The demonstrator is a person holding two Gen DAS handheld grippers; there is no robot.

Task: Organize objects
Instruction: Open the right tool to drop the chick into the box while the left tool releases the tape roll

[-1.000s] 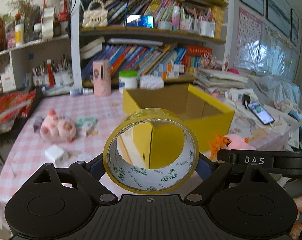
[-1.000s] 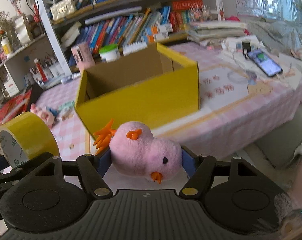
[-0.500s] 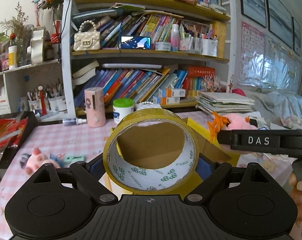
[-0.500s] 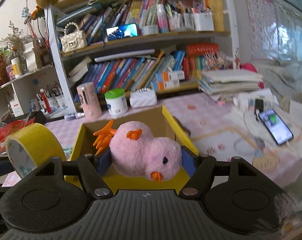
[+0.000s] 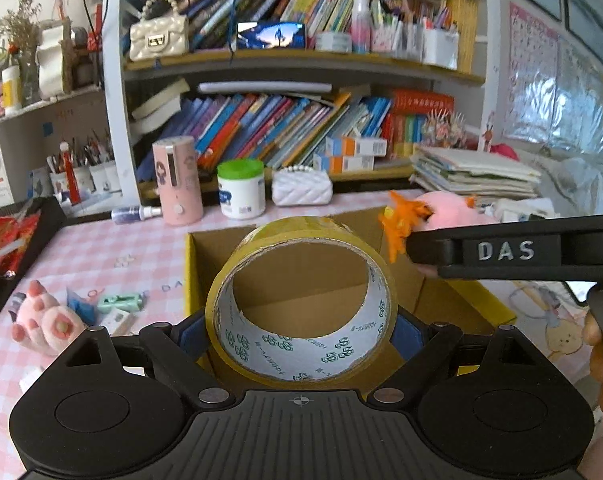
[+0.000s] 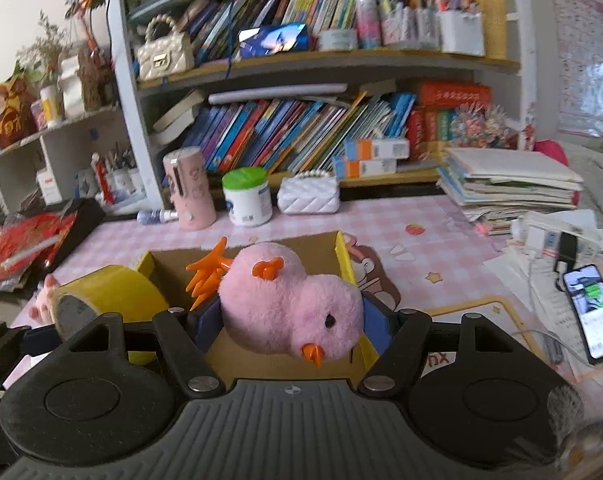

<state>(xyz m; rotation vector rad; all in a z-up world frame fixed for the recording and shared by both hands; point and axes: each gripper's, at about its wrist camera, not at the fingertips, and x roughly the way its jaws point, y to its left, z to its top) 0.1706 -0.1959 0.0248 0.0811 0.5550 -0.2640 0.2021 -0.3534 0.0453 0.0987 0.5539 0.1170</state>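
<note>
We look from two wrist cameras, each low behind its own gripper and aimed forward and slightly down across the pink checked table towards the bookshelf at its far edge. Both views sit close above the open yellow cardboard box near the front edge. They share the box, the shelf and the green-lidded tub.
</note>
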